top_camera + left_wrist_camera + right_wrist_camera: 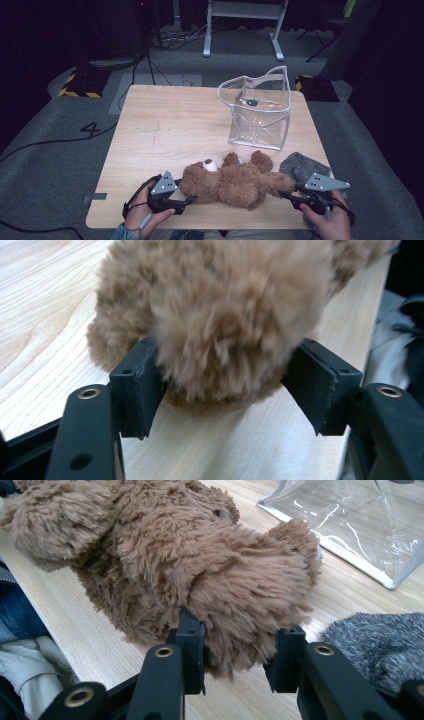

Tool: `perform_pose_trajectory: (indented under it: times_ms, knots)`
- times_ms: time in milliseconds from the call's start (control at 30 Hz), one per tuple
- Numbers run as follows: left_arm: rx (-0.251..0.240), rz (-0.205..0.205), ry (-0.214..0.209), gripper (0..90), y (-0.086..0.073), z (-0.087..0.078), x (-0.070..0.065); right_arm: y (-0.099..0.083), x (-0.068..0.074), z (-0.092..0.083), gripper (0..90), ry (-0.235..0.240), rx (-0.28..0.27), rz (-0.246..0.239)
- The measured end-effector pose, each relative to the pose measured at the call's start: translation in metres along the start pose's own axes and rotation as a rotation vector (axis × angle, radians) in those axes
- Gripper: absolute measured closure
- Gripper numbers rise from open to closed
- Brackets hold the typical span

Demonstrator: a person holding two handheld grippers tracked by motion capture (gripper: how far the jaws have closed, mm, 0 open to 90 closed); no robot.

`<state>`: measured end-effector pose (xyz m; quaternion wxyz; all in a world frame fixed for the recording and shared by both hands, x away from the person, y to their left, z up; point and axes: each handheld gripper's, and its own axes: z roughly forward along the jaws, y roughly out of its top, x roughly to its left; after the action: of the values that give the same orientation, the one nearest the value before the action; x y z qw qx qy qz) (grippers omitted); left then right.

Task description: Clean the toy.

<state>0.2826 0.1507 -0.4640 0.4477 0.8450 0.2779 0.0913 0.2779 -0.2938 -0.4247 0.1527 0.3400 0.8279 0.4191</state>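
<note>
A brown teddy bear is lying on its back near the bottom edge of the wooden table, in the lower middle of the high view. The left gripper is set around the bear's head end at the lower left, and in the left gripper view its jaws are spread wide with the fluffy head between them, the fur just brushing both pads. The right gripper is set on a furry leg at the lower right, and in the right gripper view that leg is pinched between the two jaws. A clear plastic bag is standing open in the upper right part of the table, well apart from the bear. A grey fuzzy cloth is lying just beside the right gripper. The bear is probably meant to be lifted and put into the bag. To do this well, the left jaws should be squeezed onto the head before any lift, so the soft bear is not dropped. Both ends should be raised together and kept level. The grey cloth should not be caught, and the bag should not be knocked over.
</note>
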Motion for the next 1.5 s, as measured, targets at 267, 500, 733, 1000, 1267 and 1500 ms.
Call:
perform_pose_trajectory:
  times_ms: [267,500,733,1000,1267,1500]
  knots:
    - [-0.027,0.072,0.056,33.5,-0.001,0.009,-0.002,0.001,-0.002,0.003,67.6,0.002,-0.006,0.017]
    - [-0.031,0.095,0.086,55.1,0.001,0.009,-0.003,0.005,-0.001,0.001,68.7,0.016,-0.019,0.037]
    - [-0.024,0.056,0.061,79.9,0.006,-0.002,-0.006,0.011,0.0,-0.008,69.9,0.031,-0.037,0.047]
    - [-0.019,-0.001,-0.038,84.3,0.016,-0.021,-0.013,0.019,0.004,-0.025,71.0,0.058,-0.043,0.078]
    - [0.022,-0.093,-0.174,84.5,0.022,-0.034,-0.016,0.024,0.016,-0.05,71.0,0.1,-0.026,0.104]
    - [0.026,-0.142,-0.134,84.3,0.018,-0.019,-0.001,0.023,-0.004,-0.035,70.6,0.106,-0.003,0.168]
